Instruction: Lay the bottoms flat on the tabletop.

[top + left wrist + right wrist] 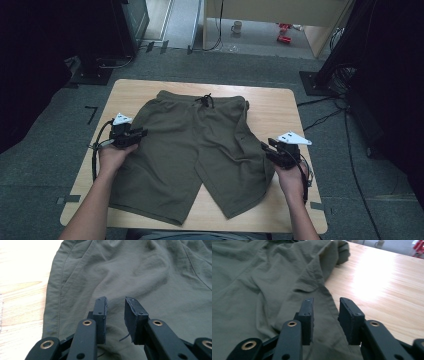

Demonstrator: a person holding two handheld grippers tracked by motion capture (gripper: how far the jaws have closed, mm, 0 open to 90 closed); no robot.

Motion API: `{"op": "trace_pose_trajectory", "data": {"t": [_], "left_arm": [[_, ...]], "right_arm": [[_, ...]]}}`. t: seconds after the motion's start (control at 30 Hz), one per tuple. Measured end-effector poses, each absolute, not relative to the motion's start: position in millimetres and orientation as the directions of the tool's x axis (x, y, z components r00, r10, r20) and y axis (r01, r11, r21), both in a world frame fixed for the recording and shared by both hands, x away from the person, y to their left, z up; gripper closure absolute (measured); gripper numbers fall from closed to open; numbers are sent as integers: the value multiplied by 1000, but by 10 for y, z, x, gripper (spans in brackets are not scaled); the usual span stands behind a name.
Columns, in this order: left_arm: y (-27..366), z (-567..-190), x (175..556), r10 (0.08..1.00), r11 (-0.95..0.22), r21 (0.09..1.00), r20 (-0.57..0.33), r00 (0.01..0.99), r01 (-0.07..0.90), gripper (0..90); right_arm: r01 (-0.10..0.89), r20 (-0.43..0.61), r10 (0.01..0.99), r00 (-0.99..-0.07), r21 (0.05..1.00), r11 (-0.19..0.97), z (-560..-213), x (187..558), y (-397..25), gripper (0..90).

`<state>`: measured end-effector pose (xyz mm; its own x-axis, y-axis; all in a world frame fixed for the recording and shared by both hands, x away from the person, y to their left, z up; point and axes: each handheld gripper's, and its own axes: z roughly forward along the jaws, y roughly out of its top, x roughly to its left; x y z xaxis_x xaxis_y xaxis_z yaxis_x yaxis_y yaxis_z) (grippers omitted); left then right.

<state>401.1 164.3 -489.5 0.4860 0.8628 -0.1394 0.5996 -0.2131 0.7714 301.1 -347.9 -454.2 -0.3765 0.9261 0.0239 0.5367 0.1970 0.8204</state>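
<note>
Olive-green shorts (197, 145) lie spread flat on a light wooden table (272, 107), waistband and drawstring (205, 100) at the far side, legs toward me. My left gripper (141, 133) hovers over the left side seam of the shorts (150, 272), jaws a little apart with nothing between them (116, 315). My right gripper (266, 149) sits at the right outer edge of the shorts (262, 290), also open with a gap between its pads (326, 315), fabric beneath.
Bare table (382, 282) stretches right of the shorts. Beyond the table is grey carpet with cables (325, 117), a dark stand (327, 70), a mug (236, 26) and red items (284, 37) on the floor far back.
</note>
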Motion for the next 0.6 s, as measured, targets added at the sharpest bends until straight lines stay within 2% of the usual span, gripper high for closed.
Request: {"op": "trace_pose_trajectory", "data": {"t": [0.1,0.23,0.43,0.6], "left_arm": [[1613,-4913,4034,862,-204,772,-150,484,602,713],[1560,-4929,4056,857,-209,774,-149,492,598,713],[1493,-5017,4056,840,-287,740,-111,531,608,705],[1517,-5082,4079,846,-273,728,-128,517,628,705]], "right_arm": [[547,33,915,-403,810,211,-4586,3133,-3377,735],[554,22,906,-422,798,238,-4661,3298,-3229,770],[605,20,911,-413,753,258,-4884,3428,-3238,790],[630,26,920,-391,736,247,-5058,3357,-3362,771]]}}
